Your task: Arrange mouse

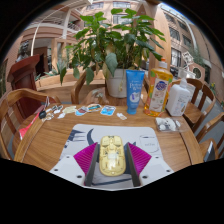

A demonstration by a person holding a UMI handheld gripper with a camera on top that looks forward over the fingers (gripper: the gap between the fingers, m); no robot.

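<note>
Holding a pale yellow mouse (112,155) between the two fingers of the gripper (112,160), the magenta pads (86,156) pressing against its left and right sides, fingers closed only as far as the mouse's width. Hovering or resting over a white mat (75,150) lying on the near part of a wooden table (50,135); whether the mouse is touching the mat cannot be told. Standing at the far edge of the table: a potted plant (112,45) in a pale pot, with a blue tube (135,92) just to its right, then an orange-capped bottle (158,90), then a white bottle (180,97) furthest right. Lying scattered along the far-left part of the table, small packets (92,108) and cards. Showing at the left, a wooden chair (15,110), and beyond the table, windows and a building outside.
</note>
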